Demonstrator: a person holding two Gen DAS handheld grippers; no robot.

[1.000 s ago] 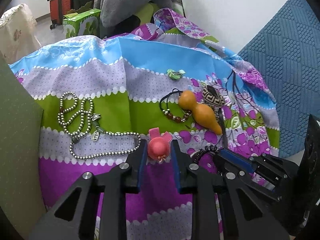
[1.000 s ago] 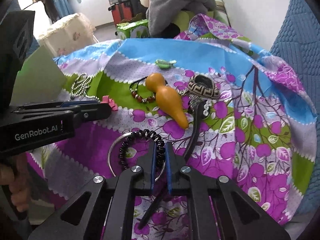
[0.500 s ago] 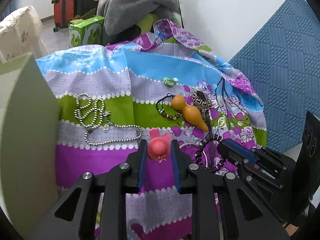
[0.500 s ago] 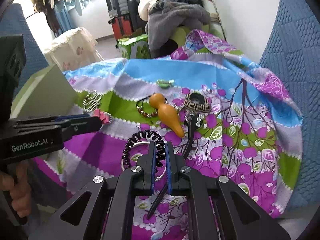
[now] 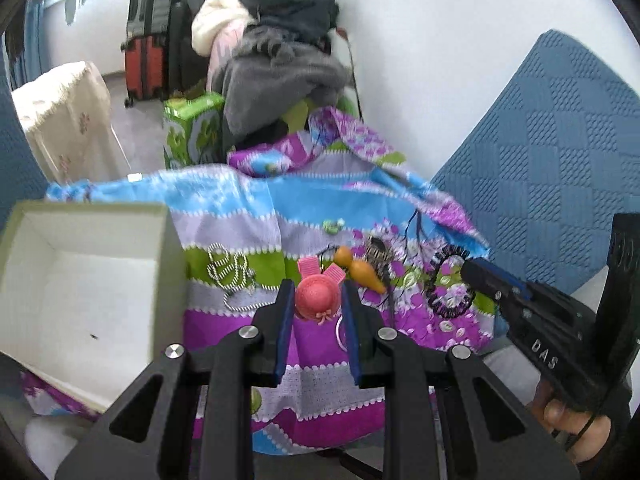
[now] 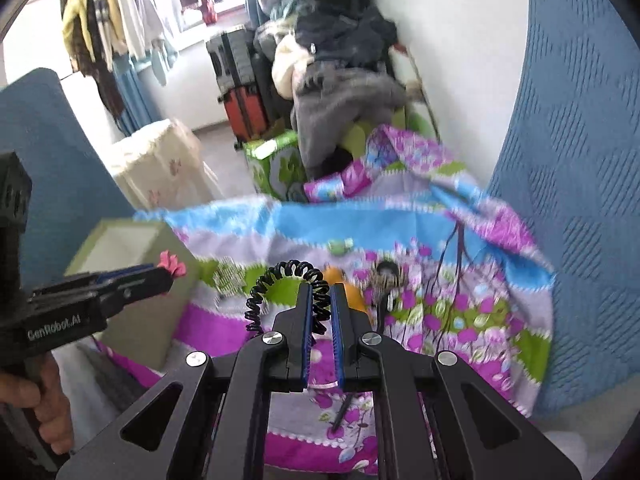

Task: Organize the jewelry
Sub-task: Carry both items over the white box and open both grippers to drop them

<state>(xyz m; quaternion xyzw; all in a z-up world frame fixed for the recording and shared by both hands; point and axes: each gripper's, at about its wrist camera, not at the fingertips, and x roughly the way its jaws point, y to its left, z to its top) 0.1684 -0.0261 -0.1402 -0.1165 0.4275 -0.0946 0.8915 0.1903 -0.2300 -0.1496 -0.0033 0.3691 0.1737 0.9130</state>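
Pink and round, the little hat-shaped hair clip [image 5: 318, 298] sat clamped between the blue pads of my left gripper [image 5: 316, 300], lifted clear of the patterned purple, green and blue cloth [image 5: 320, 380] that covered the counter. My right gripper [image 6: 320, 308] was clenched on the black coiled hair tie [image 6: 286, 280], whose loop arched up and to the left of the pads, also off the cloth. From the left wrist view I saw that tie dangling at the tip of my right gripper near the counter's right edge.

At the counter's left edge stood the open pale green cardboard box [image 5: 168, 240] with a white inside, just beside my left gripper. On the green stripe of the cloth lay the silver bead chain necklace [image 5: 232, 276], bunched close to the box. Further right lay the orange gourd-shaped pendant [image 5: 358, 270], and just beyond it a dark patterned piece too blurred for me to name. A small green clip [image 5: 333, 224] rested on the lilac stripe towards the counter's far edge.
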